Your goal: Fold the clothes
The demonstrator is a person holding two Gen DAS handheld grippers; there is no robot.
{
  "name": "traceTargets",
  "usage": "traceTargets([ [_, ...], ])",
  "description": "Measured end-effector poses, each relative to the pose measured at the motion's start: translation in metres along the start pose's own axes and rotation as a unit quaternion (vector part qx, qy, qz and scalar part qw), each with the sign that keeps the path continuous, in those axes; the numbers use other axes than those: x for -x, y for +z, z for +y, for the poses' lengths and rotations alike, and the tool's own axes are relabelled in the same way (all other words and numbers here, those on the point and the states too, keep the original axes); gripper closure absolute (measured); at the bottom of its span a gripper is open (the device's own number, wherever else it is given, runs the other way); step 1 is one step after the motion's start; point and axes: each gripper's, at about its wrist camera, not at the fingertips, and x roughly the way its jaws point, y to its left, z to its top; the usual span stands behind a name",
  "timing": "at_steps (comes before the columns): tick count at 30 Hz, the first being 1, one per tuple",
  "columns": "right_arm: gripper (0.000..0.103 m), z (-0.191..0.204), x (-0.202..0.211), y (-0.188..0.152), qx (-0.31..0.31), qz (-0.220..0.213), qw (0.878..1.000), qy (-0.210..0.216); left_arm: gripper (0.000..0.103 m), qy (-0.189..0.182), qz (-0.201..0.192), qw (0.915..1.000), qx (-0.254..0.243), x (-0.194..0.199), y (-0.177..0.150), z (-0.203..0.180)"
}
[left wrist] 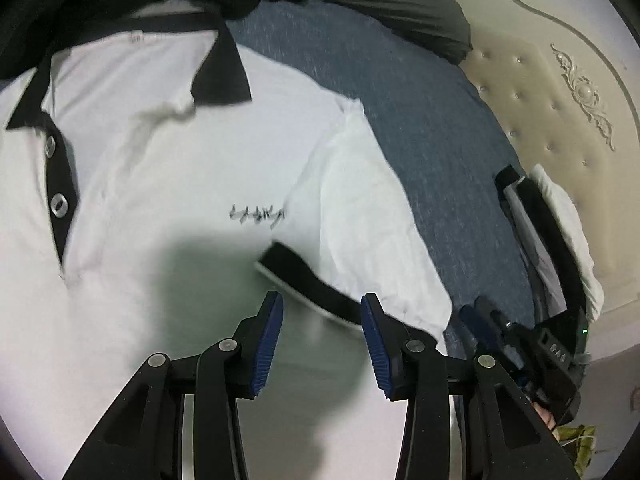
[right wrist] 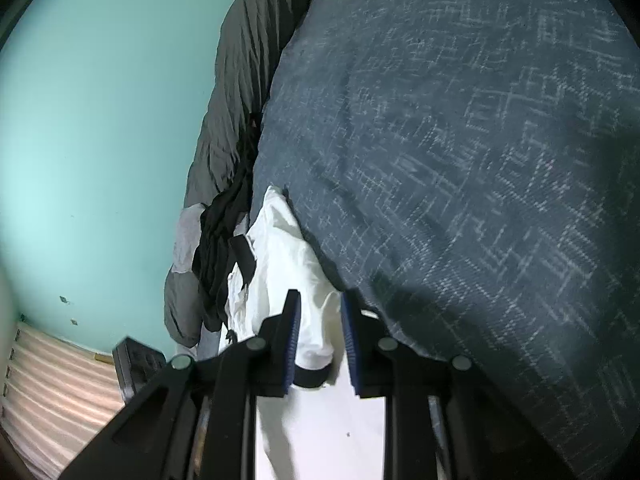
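Polo shirt (left wrist: pixel 168 184) flat on bed (left wrist: pixel 420 128), sleeve folded inward centre-frame. Your left hand-held gripper (left wrist: pixel 322 344) part-open, empty; right hand-held gripper (right wrist: pixel 318 340) narrow, pads astride sleeve cuff (right wrist: pixel 308 378) without pinching. Risk: released sleeve springs back; pads snag fabric on withdrawal.

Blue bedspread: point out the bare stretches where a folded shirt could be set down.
The blue bedspread lies bare between the white polo shirt, the dark quilt and the cream headboard. The right wrist view shows the same open stretch. It is crowded by the black clothes and the clothes stack.
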Motion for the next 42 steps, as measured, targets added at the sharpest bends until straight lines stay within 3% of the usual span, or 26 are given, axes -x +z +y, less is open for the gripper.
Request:
traceTargets([
  [6, 0.082, 0.004, -0.002, 0.004, 0.012, -0.003, 1.0, -0.011, 0.063, -0.016, -0.008, 0.9995, 0.027, -0.013, 0.004, 0.013],
  [7, 0.082, 0.005, -0.004, 0.004, 0.014, -0.001, 1.0, -0.013, 0.068, -0.019, -0.008, 0.9995, 0.026, -0.013, 0.006, 0.013],
  [9, 0.082, 0.005, -0.006, 0.004, 0.014, 0.003, 1.0, -0.013, 0.094, -0.022, -0.006, 0.9995, 0.021, -0.014, 0.007, 0.013],
  [12, 0.082, 0.004, -0.007, 0.003, 0.015, 0.008, 1.0, -0.015, 0.101, -0.02, -0.006, 0.9997, 0.009, -0.01, 0.007, 0.012],
  [18, 0.082, 0.004, -0.006, 0.005, 0.017, 0.006, 1.0, -0.02, 0.101, -0.011, -0.018, 0.9997, 0.008, 0.004, 0.007, 0.02],
  [29, 0.082, 0.007, -0.017, 0.002, 0.022, 0.019, 0.999, -0.024, 0.101, 0.008, -0.001, 0.9999, 0.011, 0.001, 0.004, 0.026],
  [34, 0.073, 0.015, -0.02, 0.002, 0.038, 0.018, 0.999, -0.022, 0.091, 0.021, -0.022, 0.9995, 0.004, 0.016, 0.001, 0.019],
  [38, 0.073, 0.018, -0.023, 0.001, 0.041, 0.025, 0.999, -0.001, 0.09, 0.017, -0.044, 0.9988, -0.014, 0.033, -0.003, 0.005],
  [42, 0.073, 0.026, -0.031, 0.001, 0.053, 0.04, 0.997, 0.037, 0.089, 0.004, -0.035, 0.9989, -0.032, 0.026, -0.001, -0.008],
])
